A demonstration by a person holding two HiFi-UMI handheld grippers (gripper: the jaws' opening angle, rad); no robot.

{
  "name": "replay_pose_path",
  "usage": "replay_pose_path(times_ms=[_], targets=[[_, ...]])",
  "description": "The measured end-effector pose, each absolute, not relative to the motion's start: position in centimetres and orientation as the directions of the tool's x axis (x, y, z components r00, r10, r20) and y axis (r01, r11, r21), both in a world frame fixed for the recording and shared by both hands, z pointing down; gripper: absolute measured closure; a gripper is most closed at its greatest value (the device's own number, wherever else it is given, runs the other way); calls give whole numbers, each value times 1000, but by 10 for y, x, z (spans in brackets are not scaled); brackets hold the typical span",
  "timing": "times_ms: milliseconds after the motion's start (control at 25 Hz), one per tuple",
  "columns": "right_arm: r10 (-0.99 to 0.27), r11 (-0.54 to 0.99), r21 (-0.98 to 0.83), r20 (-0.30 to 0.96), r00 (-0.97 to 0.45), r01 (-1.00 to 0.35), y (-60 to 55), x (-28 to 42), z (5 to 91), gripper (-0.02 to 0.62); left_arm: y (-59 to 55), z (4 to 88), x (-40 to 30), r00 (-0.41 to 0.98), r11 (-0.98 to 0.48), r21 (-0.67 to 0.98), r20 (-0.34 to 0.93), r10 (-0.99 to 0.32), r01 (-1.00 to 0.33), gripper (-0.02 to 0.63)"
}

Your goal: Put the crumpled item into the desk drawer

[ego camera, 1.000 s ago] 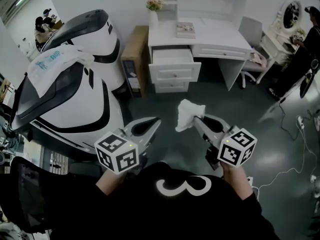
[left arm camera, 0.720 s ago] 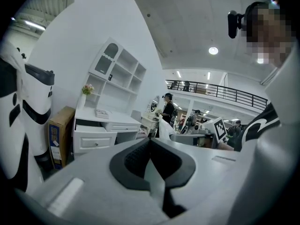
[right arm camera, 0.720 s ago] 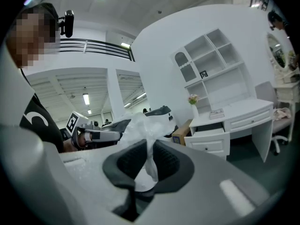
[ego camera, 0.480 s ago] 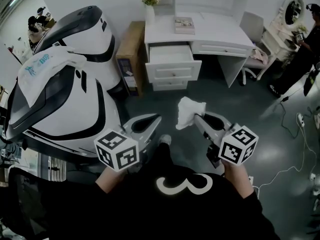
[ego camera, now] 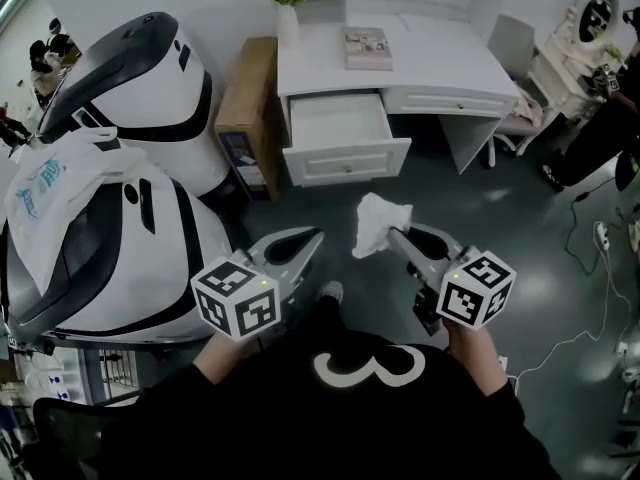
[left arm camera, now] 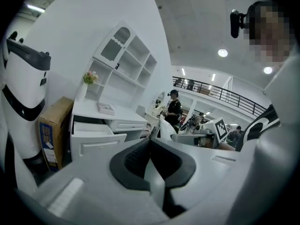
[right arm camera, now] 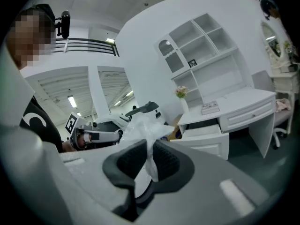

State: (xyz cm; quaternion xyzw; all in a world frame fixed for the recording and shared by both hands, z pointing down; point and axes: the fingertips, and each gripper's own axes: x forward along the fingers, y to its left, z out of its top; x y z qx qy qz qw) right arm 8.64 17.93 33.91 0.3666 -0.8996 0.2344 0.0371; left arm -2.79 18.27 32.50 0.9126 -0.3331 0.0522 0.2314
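Observation:
A crumpled white item (ego camera: pixel 378 224) hangs in the air in front of me, pinched between the jaws of my right gripper (ego camera: pixel 397 239). In the right gripper view the crumpled item (right arm camera: pixel 149 134) bulges out past the dark pads (right arm camera: pixel 168 159). The white desk (ego camera: pixel 430 63) stands ahead with its top left drawer (ego camera: pixel 338 128) pulled open, some way beyond both grippers. My left gripper (ego camera: pixel 308 241) is held level beside the right one, jaws together and nothing in them. The left gripper view shows the open drawer (left arm camera: pixel 93 135) to the left of the closed pads (left arm camera: pixel 136 157).
Two large white and black machines (ego camera: pixel 110 208) fill the left, one draped with a white bag (ego camera: pixel 45 183). A cardboard box (ego camera: pixel 243 113) leans beside the desk. A vase of flowers (ego camera: pixel 286 3) and a book (ego camera: pixel 366 48) sit on the desk. A chair (ego camera: pixel 512 63) and cables (ego camera: pixel 590 298) are at right.
The desk and its open drawer have come closer and lower in the head view as I walk toward them. Both grippers keep their pose, the right still shut on the item.

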Motion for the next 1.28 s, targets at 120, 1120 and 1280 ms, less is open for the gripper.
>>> replay_pose_path(times_ms=[120, 1120, 1280], targets=[[-638, 608, -407, 261, -725, -682, 124, 78, 344, 551, 125, 329, -33, 779, -667, 405, 266, -568, -625, 597], [-661, 531, -355, 395, -638, -770, -95, 59, 388, 551, -105, 374, -67, 771, -657, 404, 317, -552, -637, 597], [-647, 537, -368, 397, -651, -759, -118, 61, 393, 551, -122, 379, -65, 756, -638, 405, 336, -562, -655, 597]])
